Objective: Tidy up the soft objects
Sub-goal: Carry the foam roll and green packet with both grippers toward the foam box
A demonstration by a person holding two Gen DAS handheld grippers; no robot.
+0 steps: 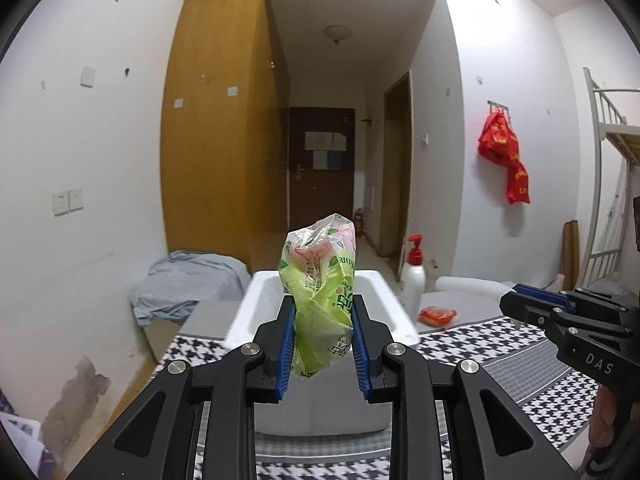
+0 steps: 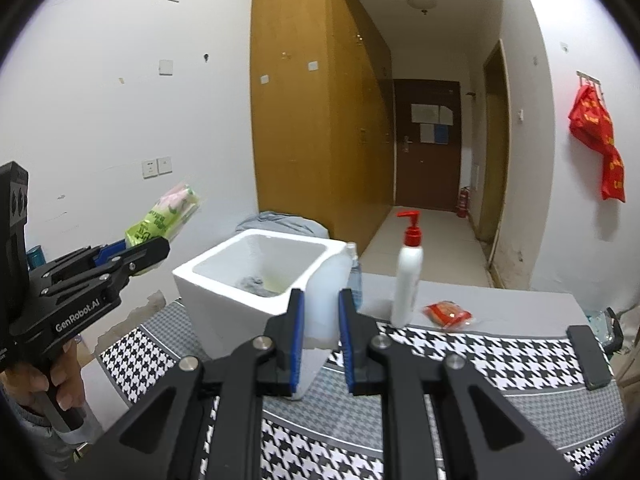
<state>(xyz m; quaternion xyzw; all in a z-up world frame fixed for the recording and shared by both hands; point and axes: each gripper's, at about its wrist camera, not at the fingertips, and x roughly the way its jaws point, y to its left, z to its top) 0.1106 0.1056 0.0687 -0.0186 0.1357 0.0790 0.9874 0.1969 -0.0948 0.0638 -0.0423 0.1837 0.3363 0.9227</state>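
Note:
A green and pink soft tissue packet (image 1: 320,280) stands upright between the blue pads of my left gripper (image 1: 322,312), which is shut on it. It hangs above the near side of a white foam box (image 1: 256,300). In the right wrist view the same packet (image 2: 168,216) sticks out of the left gripper (image 2: 160,246), up and left of the box (image 2: 224,280). A grey cloth (image 2: 252,282) lies inside the box. My right gripper (image 2: 320,296) holds nothing, its jaws narrow, just before the box's right corner. A red packet (image 2: 448,314) lies on the table.
A white bottle with a red pump (image 2: 408,280) stands right of the box, and a clear bottle (image 2: 354,276) behind it. A houndstooth cloth (image 2: 480,352) covers the table. A black block (image 2: 590,356) lies at its right edge. A blue-grey bundle (image 1: 188,284) sits beyond the table's left.

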